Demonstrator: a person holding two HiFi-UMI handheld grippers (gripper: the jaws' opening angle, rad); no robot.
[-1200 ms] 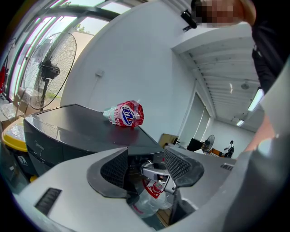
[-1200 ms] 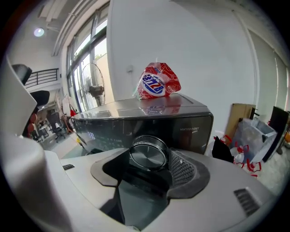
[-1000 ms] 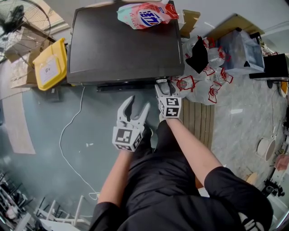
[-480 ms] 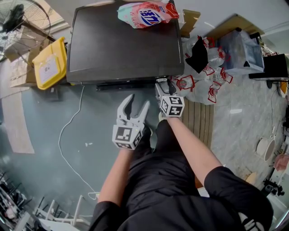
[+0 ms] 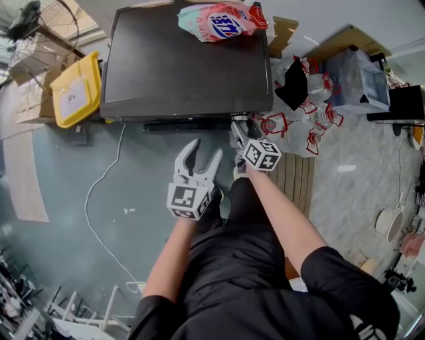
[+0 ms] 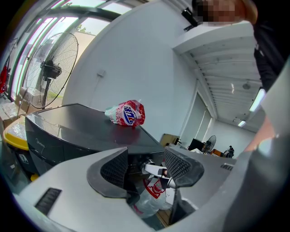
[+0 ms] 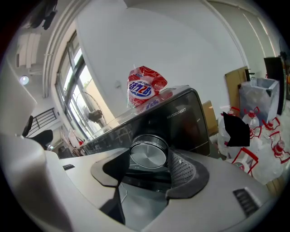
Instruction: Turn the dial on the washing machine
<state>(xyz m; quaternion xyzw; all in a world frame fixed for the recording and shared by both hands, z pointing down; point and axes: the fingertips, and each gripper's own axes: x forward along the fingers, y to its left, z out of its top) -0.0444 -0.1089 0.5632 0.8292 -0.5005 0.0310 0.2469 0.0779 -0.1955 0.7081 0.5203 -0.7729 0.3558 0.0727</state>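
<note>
The dark washing machine fills the upper middle of the head view. Its round silver dial is at the front right corner, and it sits between the jaws of my right gripper, which is shut on it. From the head view, the right gripper is pressed against the machine's front edge, with its marker cube tilted. My left gripper hangs open in front of the machine, a little left of the right one, holding nothing. In the left gripper view, the left gripper points toward the right gripper's tips.
A red and white detergent bag lies on top of the machine. A yellow bin stands to its left, and plastic bags are piled to its right. A white cable trails across the floor. Wooden slats lie to my right.
The right gripper has rolled clockwise while on the dial, and its marker cube is now tilted. The left gripper has barely moved.
</note>
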